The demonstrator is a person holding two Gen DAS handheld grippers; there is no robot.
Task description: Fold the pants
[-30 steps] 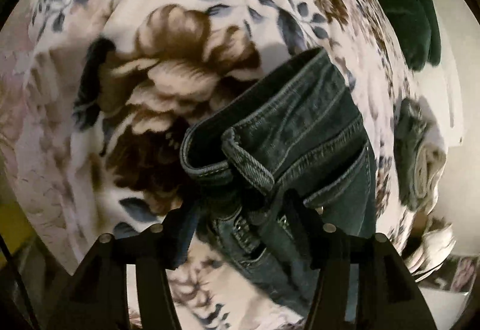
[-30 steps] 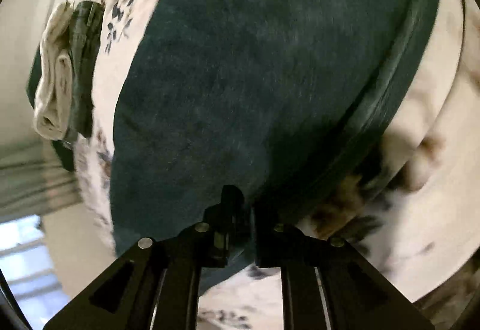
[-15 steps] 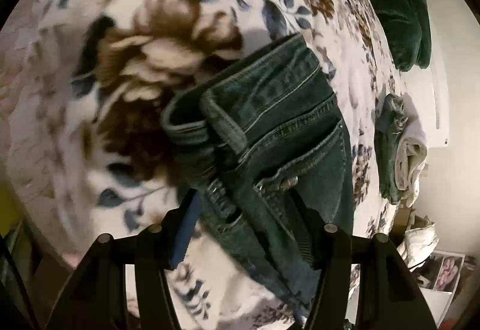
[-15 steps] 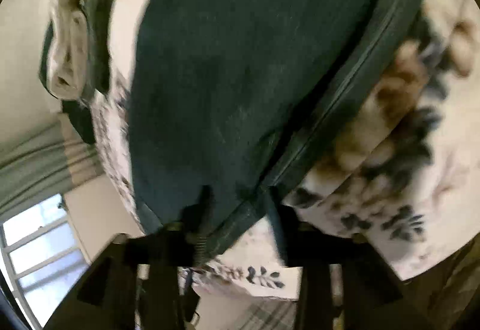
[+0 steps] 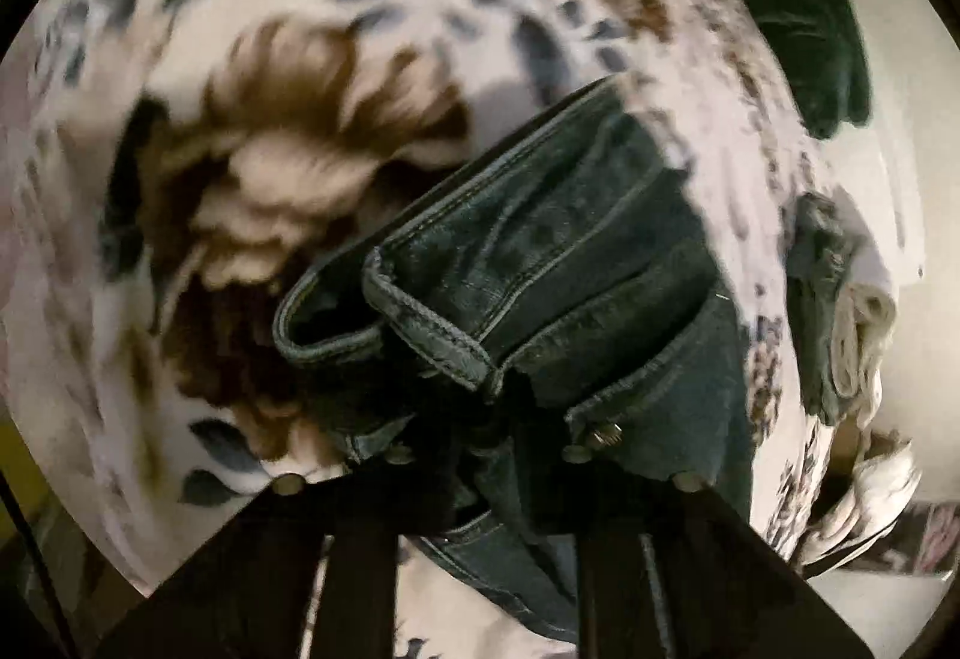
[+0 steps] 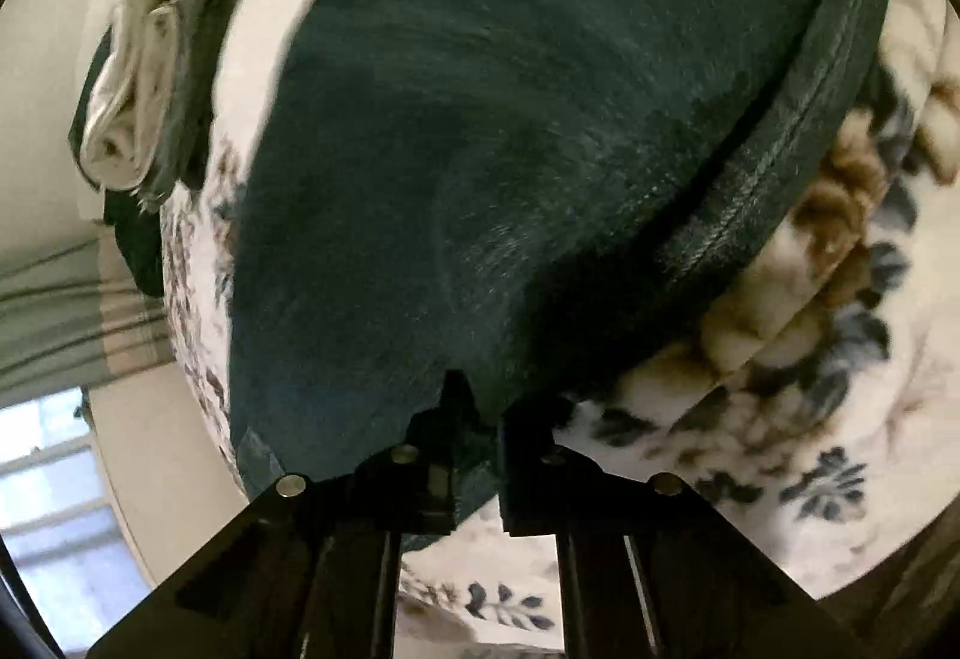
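**Both claws clamped on the jeans, ready to carry the fold**

Nearest the left camera, the left gripper (image 5: 480, 437) is closed on the waistband end of the jeans (image 5: 558, 287), its dark fingers pinched into the denim just below the rivet (image 5: 603, 437). In the right view, the right gripper (image 6: 483, 419) is likewise closed on the near edge of a broad denim panel (image 6: 510, 131). To do this step well, I judge both hands should lift together and level, keeping the cloth taut between them so the seams line up, then lay the held edge flat before letting go; a pull by one hand alone would likely skew the fold

The jeans lie on a fleece blanket (image 5: 288, 167) printed with brown flowers and blue-grey leaves, apparently a bed. Farther off, folded clothes (image 5: 840, 299) sit at the blanket's edge, with a dark green garment (image 5: 798, 35) beyond. Behind stand a pale wall and, in the right view, a curtain (image 6: 54, 311) and window (image 6: 54, 509)
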